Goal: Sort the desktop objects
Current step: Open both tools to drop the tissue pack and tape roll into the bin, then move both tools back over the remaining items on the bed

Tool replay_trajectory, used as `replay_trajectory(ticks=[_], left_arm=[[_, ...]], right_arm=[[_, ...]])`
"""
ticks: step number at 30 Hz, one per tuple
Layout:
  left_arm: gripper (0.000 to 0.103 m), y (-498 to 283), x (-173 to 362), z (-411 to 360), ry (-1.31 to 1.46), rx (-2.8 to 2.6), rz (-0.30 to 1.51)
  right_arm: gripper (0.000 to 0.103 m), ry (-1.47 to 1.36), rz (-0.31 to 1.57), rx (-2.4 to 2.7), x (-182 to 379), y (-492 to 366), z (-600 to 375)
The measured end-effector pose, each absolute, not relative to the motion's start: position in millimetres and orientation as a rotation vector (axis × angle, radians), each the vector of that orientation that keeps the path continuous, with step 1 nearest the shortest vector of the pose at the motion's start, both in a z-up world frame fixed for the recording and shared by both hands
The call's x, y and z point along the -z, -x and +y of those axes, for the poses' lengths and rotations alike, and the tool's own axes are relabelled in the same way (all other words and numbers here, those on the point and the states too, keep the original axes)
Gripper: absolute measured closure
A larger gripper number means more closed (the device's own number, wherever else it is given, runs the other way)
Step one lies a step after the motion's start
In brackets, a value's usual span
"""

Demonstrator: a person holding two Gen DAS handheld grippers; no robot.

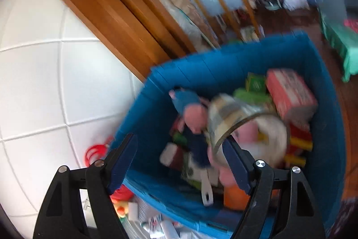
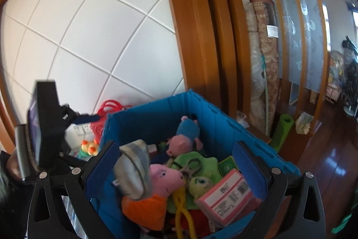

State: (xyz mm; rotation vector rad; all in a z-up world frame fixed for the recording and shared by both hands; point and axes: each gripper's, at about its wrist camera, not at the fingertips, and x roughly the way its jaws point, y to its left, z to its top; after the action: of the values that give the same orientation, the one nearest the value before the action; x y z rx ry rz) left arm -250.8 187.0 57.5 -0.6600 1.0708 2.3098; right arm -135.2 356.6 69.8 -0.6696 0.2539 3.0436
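A blue crate (image 1: 223,64) (image 2: 156,113) holds plush pigs (image 2: 185,133), a green plush (image 2: 201,162), a pink box (image 1: 290,93) (image 2: 228,194) and other toys. A blurred checked tin (image 1: 241,122) hangs tilted over the toys, just past the right fingertip of my left gripper (image 1: 180,140), which is open with nothing between its pads. In the right wrist view the tin (image 2: 134,169) shows as a grey-white blur by the left finger of my right gripper (image 2: 176,162), open above the crate. The left gripper's body (image 2: 44,127) is left of the crate.
Behind the crate stand a white tiled wall and a wooden door frame. A red cable coil (image 2: 109,106), a duck toy (image 2: 89,147) and a white power strip (image 2: 84,128) lie left of the crate. Rolled carpets (image 2: 264,59) and a green mat roll (image 2: 283,131) stand to the right.
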Motion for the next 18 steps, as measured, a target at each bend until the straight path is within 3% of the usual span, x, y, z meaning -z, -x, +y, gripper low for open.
replay_trajectory(ticks=[3,8,13,18], left_arm=[[0.025,250.8,-36.8,182.7,0.709,-2.29,1.12],[0.024,245.6,-92.6,180.3,0.51,-2.478,0.933],[0.024,272.7,-114.4,139.6,0.605,-2.643,0.646],[0.024,256.8,-100.2,121.9,0.575,-2.713,0.627]], right_arm=[[0.0,0.666,0.252,-3.04,-69.2,134.0,358.6],[0.0,0.65,0.273,-3.045,-70.8,137.7,359.2],[0.0,0.656,0.255,-3.063,-68.4,133.0,357.0],[0.0,0.645,0.256,-3.08,-68.2,133.8,351.1]])
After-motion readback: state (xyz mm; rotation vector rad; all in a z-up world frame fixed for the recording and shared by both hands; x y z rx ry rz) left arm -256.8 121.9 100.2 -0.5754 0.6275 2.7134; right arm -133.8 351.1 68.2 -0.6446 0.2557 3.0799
